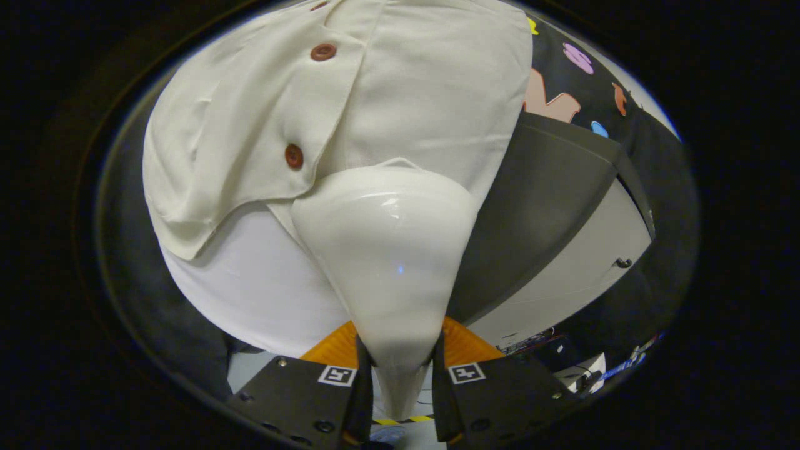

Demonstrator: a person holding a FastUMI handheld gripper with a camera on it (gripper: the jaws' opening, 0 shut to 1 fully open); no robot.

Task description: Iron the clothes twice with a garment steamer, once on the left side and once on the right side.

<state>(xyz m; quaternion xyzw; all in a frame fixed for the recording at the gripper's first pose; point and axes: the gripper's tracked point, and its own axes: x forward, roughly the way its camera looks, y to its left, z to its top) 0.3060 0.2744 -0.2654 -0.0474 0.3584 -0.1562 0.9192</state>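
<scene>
The cream button-front shirt (350,106) fills the upper half of the frame, its lower hem running from the left edge toward the centre, where it meets the head of the glossy white plastic garment steamer (384,250). To the right of the shirt's straight side edge lies open room: a dark grey panel (537,206) and a pale cabinet face (581,275) slanting toward the lower right. Below the hem at lower left a smooth white surface (250,294) shows. The shirt's fabric looks soft and lightly creased on the left, with two round brown buttons (323,52) along the placket. The tongs (400,375) are clenched on the steamer's narrow neck at bottom centre, both fingers pressing its sides, and the broad head rises just ahead of them against the cloth.
</scene>
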